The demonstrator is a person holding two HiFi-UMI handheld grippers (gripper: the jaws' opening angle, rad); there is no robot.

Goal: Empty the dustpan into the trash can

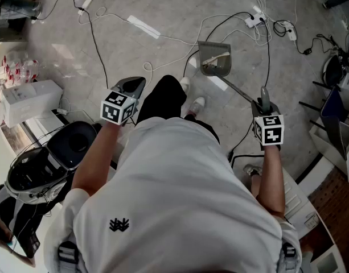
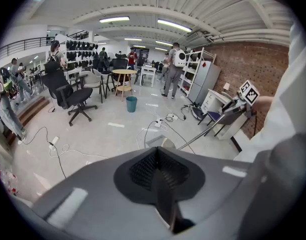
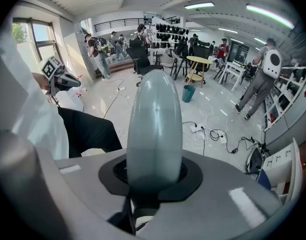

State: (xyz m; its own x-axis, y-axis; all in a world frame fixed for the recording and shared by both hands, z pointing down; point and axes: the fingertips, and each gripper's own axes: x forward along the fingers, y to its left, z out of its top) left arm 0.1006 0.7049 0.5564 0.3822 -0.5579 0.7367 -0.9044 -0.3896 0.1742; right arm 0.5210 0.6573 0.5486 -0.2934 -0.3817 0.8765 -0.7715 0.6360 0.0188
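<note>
Jaws of right gripper (image 3: 153, 180) clamped on grey handle (image 3: 153, 126) of long-stemmed dustpan (image 1: 215, 60), pan down at floor (image 1: 134, 53) just ahead of person's shoes (image 1: 197, 103), left gripper (image 2: 160, 173) jaws closed together, nothing between, teal trash can (image 2: 131, 104) well apart, far across floor.

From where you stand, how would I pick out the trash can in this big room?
Look across the pale floor to the round wooden table. On the floor just on its near side stands the trash can, a small open-topped bin. It is the only teal thing there; the office chair to its left is black.
</note>
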